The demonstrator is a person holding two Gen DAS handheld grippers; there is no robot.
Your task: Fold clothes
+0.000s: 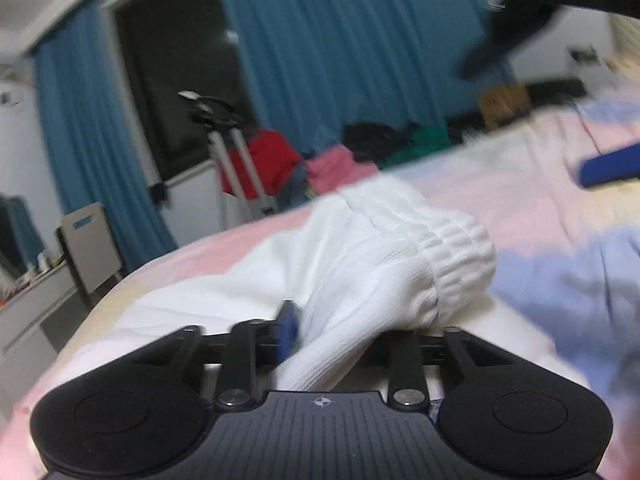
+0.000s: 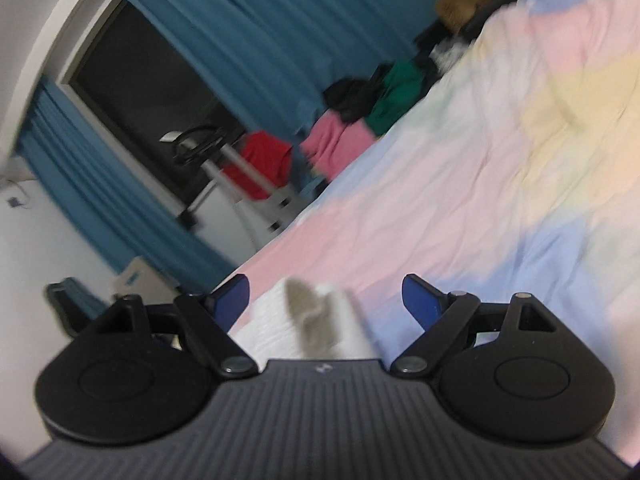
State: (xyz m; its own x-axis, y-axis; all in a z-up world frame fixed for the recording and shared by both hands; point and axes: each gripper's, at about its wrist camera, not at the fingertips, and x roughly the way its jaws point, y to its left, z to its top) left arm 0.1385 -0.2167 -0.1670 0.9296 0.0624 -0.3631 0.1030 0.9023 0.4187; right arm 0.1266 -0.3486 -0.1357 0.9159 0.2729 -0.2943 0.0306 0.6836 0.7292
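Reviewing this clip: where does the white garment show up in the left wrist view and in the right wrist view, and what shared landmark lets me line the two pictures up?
Left wrist: the white garment fills the lower middle, bunched on the pastel bedspread, draped over the gripper's front.
Right wrist: white garment at bottom centre, between the open blue pads.
Shared landmark: the pink clothes pile at the bed's far edge.

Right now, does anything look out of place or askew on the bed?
Yes. The white garment lies bunched on the pastel bedspread, its elastic waistband humped up, not flat. Fabric drapes over the left gripper.
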